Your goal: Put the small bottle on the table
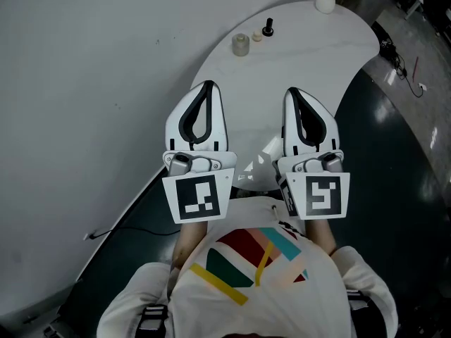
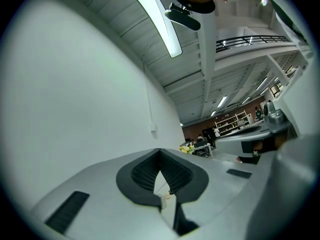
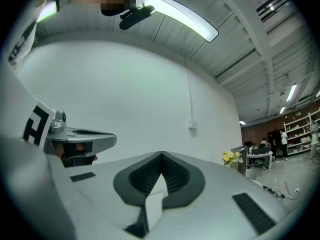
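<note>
In the head view, three small things stand at the far end of the white curved table (image 1: pixel 310 41): a pale squat jar (image 1: pixel 241 44), a tiny cream piece (image 1: pixel 257 36) and a small black bottle (image 1: pixel 268 27). Both grippers are held up side by side well short of them, close to the person's chest. My left gripper (image 1: pixel 206 84) has its jaws met at the tip with nothing between them, and so has my right gripper (image 1: pixel 292 90). The left gripper view looks along the shut left gripper (image 2: pixel 160 151); the small table items (image 2: pixel 166 197) peek through the gap below its tips. The right gripper (image 3: pixel 161 154) is shut and empty.
A white vase with yellow flowers (image 1: pixel 325 1) stands at the table's far edge. A plain white wall (image 1: pixel 84 83) runs along the left. Dark glossy floor (image 1: pixel 394 139) with cables (image 1: pixel 403 67) lies to the right. The person's white patterned shirt (image 1: pixel 261 280) fills the bottom.
</note>
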A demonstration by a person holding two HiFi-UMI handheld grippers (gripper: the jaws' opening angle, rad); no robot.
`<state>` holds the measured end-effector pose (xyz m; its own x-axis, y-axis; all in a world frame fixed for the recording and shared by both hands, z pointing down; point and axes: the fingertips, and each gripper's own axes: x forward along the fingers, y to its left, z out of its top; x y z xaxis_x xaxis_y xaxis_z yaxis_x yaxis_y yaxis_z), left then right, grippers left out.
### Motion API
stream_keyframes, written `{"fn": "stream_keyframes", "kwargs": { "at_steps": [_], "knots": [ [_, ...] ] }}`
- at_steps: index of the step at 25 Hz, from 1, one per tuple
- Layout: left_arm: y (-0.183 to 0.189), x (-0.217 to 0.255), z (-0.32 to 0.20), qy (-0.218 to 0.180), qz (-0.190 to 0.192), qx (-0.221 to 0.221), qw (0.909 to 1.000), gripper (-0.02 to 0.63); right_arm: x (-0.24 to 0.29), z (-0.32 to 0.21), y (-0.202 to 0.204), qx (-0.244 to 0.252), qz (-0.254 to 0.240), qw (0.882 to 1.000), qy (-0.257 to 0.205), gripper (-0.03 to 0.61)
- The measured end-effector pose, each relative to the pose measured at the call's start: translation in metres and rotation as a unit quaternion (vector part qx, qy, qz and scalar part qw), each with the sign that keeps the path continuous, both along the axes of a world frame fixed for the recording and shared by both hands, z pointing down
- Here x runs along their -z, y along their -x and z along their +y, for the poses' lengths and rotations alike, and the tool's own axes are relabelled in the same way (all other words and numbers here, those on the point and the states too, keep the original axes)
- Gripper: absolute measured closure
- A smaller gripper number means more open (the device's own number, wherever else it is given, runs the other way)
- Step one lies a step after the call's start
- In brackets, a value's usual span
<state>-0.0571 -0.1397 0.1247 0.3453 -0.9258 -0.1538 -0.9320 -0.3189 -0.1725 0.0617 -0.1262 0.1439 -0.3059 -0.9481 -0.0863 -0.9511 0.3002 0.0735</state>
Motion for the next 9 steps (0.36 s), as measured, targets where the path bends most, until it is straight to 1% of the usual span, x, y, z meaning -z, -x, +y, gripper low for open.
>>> {"fn": "stream_keyframes", "kwargs": {
  "at_steps": [9],
  "knots": [
    [-0.0063,-0.0015,-0.0006,0.001,0.001,0.001,1.0,0.597,-0.0061,-0.0002,-0.0005,0.009,0.004,1.0,0.008,0.567]
  ]
}}
